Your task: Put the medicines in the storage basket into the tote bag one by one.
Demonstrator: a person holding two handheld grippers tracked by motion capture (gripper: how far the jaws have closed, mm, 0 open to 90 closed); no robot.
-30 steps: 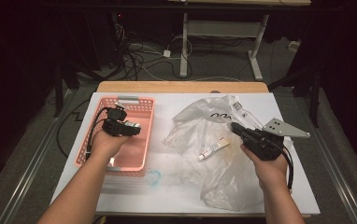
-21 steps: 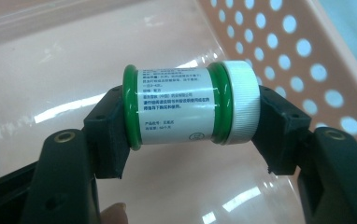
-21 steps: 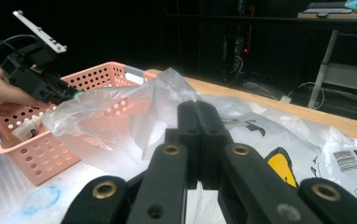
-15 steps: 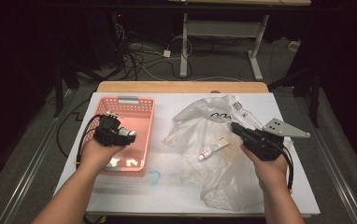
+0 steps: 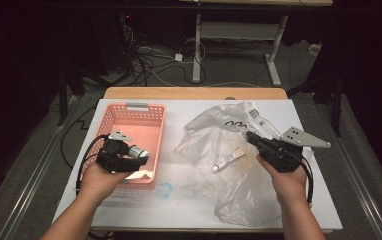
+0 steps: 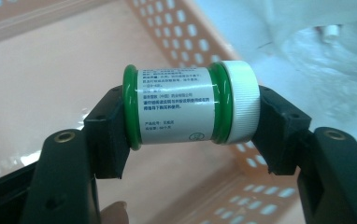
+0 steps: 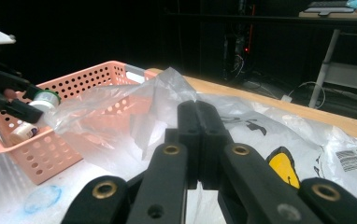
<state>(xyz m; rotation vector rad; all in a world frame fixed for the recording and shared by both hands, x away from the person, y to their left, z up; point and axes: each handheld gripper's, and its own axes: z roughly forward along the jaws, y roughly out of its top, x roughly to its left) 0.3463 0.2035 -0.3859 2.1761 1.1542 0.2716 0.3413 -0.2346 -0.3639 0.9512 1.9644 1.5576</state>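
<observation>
My left gripper (image 5: pixel 137 153) is shut on a small green bottle (image 6: pixel 181 109) with a white cap and a printed label, pinched end to end between the pads. It hangs over the near part of the pink perforated basket (image 5: pixel 129 106). From the right gripper view the bottle (image 7: pixel 46 99) shows above the basket (image 7: pixel 74 84). My right gripper (image 7: pixel 197 112) is shut on a fold of the clear plastic bag (image 7: pixel 158 93), which rises in a peak at the jaw tips. In the high view that gripper (image 5: pixel 251 136) sits at the bag's (image 5: pixel 229 190) upper right.
A small white tube (image 5: pixel 229 159) lies on the crumpled bag. Another small container (image 7: pixel 24 132) lies in the basket's near corner. A blue ring mark (image 5: pixel 164 189) is on the white tabletop between basket and bag. Dark floor and cables lie beyond the far edge.
The left hand has drawn back toward the near end of the basket with the bottle still in its jaws. The right hand and the bag have stayed put.
</observation>
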